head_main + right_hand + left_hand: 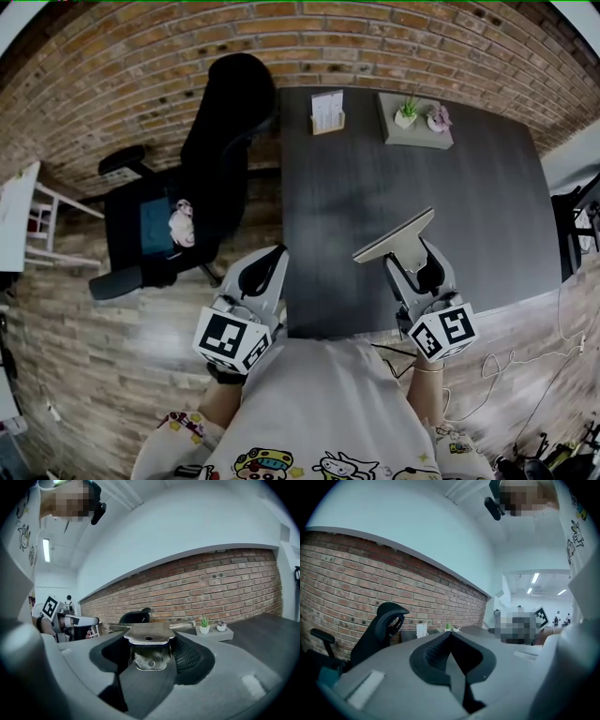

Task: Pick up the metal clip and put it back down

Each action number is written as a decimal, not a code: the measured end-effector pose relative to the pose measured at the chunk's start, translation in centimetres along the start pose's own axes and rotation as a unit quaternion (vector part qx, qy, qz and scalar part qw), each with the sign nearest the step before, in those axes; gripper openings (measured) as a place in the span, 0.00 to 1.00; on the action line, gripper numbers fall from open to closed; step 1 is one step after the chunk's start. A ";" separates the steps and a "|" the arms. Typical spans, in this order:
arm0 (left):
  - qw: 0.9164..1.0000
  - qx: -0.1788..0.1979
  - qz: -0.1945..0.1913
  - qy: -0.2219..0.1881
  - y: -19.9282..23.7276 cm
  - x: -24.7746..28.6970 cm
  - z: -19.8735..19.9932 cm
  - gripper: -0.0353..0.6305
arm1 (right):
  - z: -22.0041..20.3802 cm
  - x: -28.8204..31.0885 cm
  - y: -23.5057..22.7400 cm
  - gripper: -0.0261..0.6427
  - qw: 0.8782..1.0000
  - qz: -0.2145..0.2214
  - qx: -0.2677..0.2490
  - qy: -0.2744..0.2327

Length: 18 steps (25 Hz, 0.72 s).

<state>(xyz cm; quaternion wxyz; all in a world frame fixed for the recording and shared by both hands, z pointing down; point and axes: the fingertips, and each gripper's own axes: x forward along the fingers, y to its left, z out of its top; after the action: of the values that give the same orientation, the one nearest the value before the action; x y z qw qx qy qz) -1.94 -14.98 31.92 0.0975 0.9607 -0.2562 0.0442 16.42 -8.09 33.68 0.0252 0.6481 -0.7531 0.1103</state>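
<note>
The metal clip (395,238) is a wide, flat, silvery clip. It hangs over the near part of the dark grey table (478,216) with my right gripper (413,268) shut on it. In the right gripper view the metal clip (148,645) sits between the two pads of the right gripper (149,654), its broad handle plates sticking out forward. My left gripper (266,274) is at the table's near left edge, level with the right one. Its jaws are shut with nothing between them, as the left gripper (451,645) shows in its own view.
A black office chair (220,150) stands left of the table against the brick wall. At the table's far edge are a small card stand (327,111) and a grey tray (413,133) with two small potted plants. Cables (525,361) lie on the wooden floor at right.
</note>
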 end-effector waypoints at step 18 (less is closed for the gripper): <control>0.999 -0.019 0.034 0.024 -0.2 0.3 -1.6 0.05 | -2.2 1.8 -1.1 0.46 0.997 0.043 0.002 0.056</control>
<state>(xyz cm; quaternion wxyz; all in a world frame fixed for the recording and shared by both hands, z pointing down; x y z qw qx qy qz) -1.64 -14.64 33.51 0.1199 0.9480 -0.2871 0.0662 16.97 -9.59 36.28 0.0613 0.6079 -0.7774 0.1493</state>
